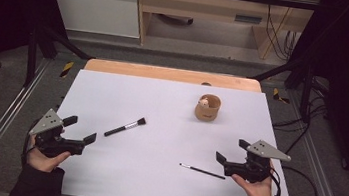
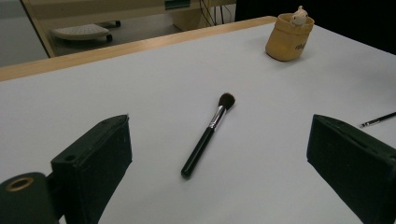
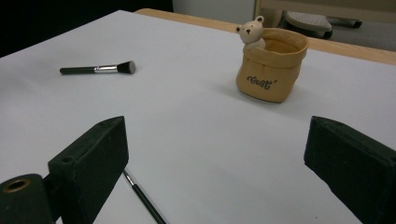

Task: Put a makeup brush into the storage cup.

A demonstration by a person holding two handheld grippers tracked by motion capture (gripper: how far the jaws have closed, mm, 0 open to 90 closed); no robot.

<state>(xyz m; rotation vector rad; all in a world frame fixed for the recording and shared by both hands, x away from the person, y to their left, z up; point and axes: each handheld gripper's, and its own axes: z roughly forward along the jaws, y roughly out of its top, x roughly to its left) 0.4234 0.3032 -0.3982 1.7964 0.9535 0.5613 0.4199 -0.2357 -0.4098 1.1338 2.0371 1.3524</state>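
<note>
Two idle grippers resting over a white table [image 1: 153, 176].
The left gripper [image 1: 80, 129] and right gripper [image 1: 229, 151] are sitting near the front corners, fingers apart, gripping nothing. A tan bear pot [image 1: 207, 107] is standing far right; a thick brush [image 1: 125, 127] and thin brush [image 1: 202, 171] are lying between.

A black-handled makeup brush [image 1: 125, 127] with a silver ferrule and dark bristles lies flat left of the table's centre, bristles pointing far-right. A thin black brush [image 1: 202, 171] with a pale tip lies flat nearer, right of centre. A tan pouch-shaped pot [image 1: 207, 108], upright and open, stands at the far right, a small bear figure [image 3: 251, 31] on its rim.
</note>
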